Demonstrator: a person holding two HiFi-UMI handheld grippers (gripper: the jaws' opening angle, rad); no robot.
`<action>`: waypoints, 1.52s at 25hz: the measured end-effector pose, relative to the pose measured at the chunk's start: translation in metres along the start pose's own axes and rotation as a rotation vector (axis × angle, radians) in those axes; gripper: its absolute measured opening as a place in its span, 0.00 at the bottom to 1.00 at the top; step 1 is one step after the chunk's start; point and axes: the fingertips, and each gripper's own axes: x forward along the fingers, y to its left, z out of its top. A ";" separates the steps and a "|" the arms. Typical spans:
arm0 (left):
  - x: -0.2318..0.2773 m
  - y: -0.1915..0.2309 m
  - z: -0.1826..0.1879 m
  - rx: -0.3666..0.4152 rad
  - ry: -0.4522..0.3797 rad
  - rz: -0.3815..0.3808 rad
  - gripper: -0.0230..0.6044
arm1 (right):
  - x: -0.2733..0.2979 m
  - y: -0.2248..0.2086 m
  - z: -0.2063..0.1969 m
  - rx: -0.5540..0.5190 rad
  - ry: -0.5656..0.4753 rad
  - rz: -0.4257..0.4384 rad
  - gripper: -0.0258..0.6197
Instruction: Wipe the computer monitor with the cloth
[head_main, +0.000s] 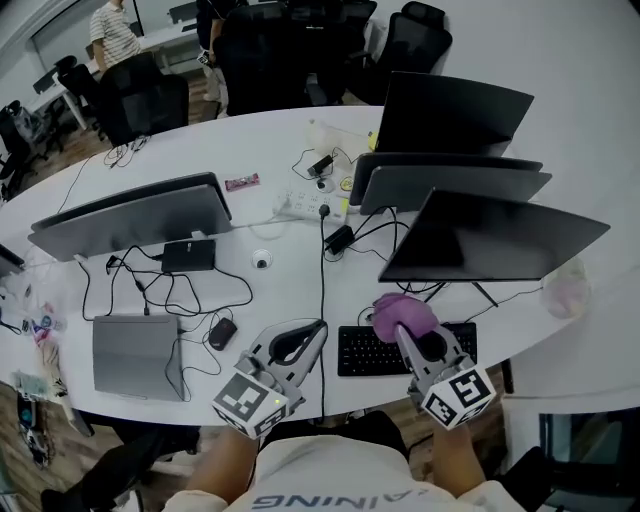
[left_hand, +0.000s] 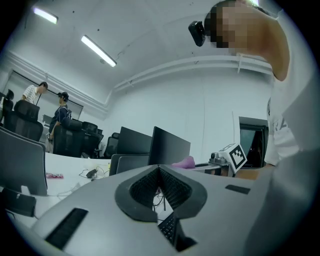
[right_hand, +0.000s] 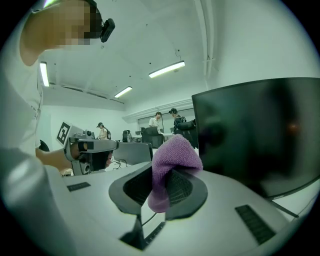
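My right gripper (head_main: 400, 322) is shut on a purple cloth (head_main: 403, 313), which bunches up above the jaws in the right gripper view (right_hand: 172, 159). It hovers over the black keyboard (head_main: 364, 352), just in front of the nearest dark monitor (head_main: 490, 240). That monitor's black screen (right_hand: 265, 132) fills the right of the right gripper view. My left gripper (head_main: 318, 329) is shut with nothing in it, held low near the table's front edge, left of the keyboard; its jaws meet in the left gripper view (left_hand: 159, 175).
Two more monitors (head_main: 450, 180) stand behind the near one, another (head_main: 135, 215) at left. A laptop (head_main: 135, 355), mouse (head_main: 222, 333), power strip (head_main: 305, 207) and tangled cables lie on the white table (head_main: 250, 150). Office chairs and people are at the back.
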 end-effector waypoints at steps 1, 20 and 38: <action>-0.001 0.002 -0.001 -0.009 0.000 -0.009 0.05 | 0.003 0.001 -0.003 0.010 0.007 -0.010 0.13; -0.010 0.006 -0.030 -0.099 0.066 0.008 0.05 | 0.078 -0.047 -0.098 0.346 0.120 -0.171 0.13; -0.027 0.027 -0.046 -0.154 0.090 0.052 0.05 | 0.144 -0.094 -0.172 0.634 0.177 -0.322 0.13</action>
